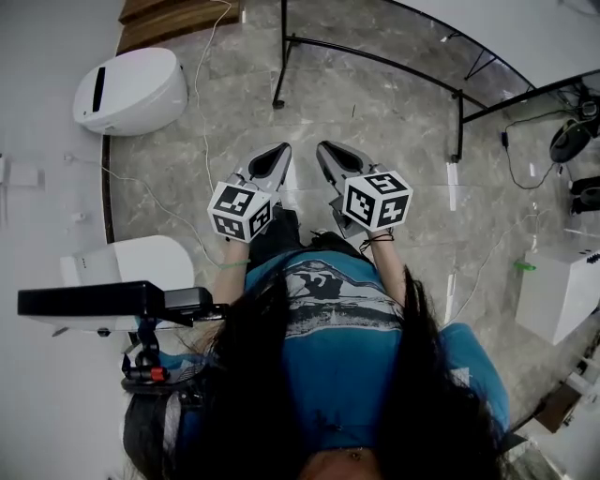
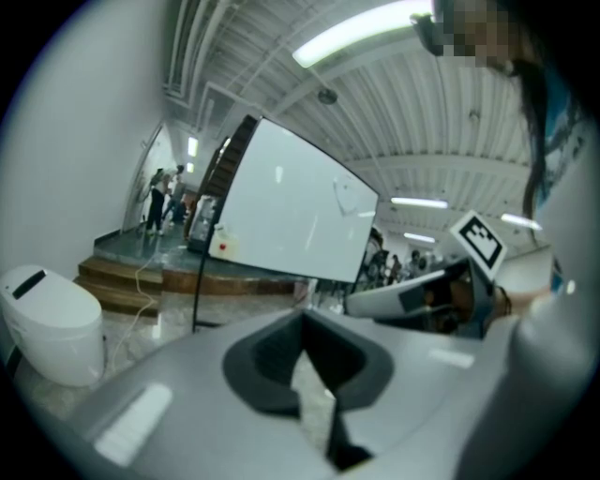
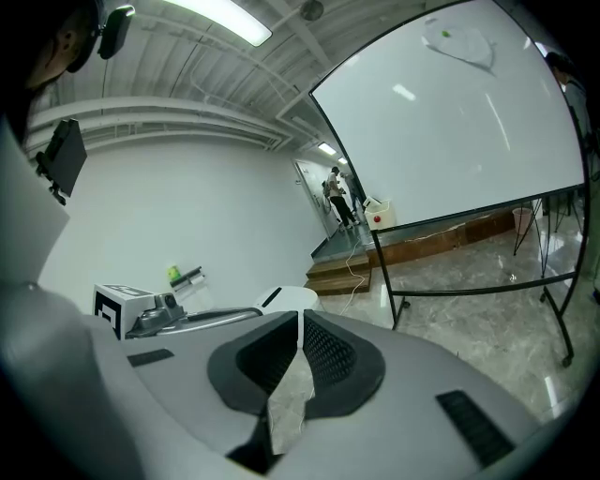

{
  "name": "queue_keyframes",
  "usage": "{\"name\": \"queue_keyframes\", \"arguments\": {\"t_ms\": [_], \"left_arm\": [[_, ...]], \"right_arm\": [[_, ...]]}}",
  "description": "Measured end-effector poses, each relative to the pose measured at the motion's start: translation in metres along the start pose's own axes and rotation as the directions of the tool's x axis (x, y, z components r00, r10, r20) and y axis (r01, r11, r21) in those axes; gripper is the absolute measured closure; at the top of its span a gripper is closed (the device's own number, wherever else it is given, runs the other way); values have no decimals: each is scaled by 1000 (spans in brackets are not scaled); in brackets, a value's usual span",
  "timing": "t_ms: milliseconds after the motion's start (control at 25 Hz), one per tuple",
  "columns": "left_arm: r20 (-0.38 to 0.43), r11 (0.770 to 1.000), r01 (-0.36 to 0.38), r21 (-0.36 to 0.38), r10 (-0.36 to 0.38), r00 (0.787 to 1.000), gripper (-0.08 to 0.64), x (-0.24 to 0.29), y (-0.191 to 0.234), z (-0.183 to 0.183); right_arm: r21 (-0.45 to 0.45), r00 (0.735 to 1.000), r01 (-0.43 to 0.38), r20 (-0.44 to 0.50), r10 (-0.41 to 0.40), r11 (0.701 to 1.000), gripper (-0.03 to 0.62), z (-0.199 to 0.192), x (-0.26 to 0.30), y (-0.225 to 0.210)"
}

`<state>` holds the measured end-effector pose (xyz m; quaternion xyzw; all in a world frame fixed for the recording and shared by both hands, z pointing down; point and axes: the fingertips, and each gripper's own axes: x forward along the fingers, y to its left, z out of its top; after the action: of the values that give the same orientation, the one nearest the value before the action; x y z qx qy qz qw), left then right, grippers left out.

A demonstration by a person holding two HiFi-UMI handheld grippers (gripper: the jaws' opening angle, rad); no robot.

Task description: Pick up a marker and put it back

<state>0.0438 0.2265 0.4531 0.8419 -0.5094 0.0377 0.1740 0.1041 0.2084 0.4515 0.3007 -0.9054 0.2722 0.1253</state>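
I see no marker in any view. In the head view both grippers are held side by side in front of the person, over the marble floor. The left gripper (image 1: 282, 150) is shut, its black pads meeting at the tips with nothing between them (image 2: 302, 319). The right gripper (image 1: 323, 148) is shut too and holds nothing (image 3: 300, 317). Both point toward a large whiteboard (image 2: 281, 211) (image 3: 450, 122) on a black stand (image 1: 375, 61). A small red-and-white item (image 3: 378, 217) hangs at the board's lower corner.
A white rounded device (image 1: 131, 89) stands on the floor at the left, beside wooden steps (image 1: 178, 17). A cable (image 1: 202, 103) runs across the floor. White boxes (image 1: 558, 291) stand at the right. People stand far off on the raised platform (image 2: 159, 202).
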Motion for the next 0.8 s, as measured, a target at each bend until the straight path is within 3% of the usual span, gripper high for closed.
{"name": "queue_keyframes", "arguments": {"t_ms": [240,800], "left_arm": [[7,999,-32,20,31,999,557,6,-87,-19],[26,997,-52,53,51,998,557,9,-79,-6]], "right_arm": [[-43,999,-44,10,45,998,566,-19,-78,-21],[-64,997,-68,40,71,996,565,-6,-68,-19]]}}
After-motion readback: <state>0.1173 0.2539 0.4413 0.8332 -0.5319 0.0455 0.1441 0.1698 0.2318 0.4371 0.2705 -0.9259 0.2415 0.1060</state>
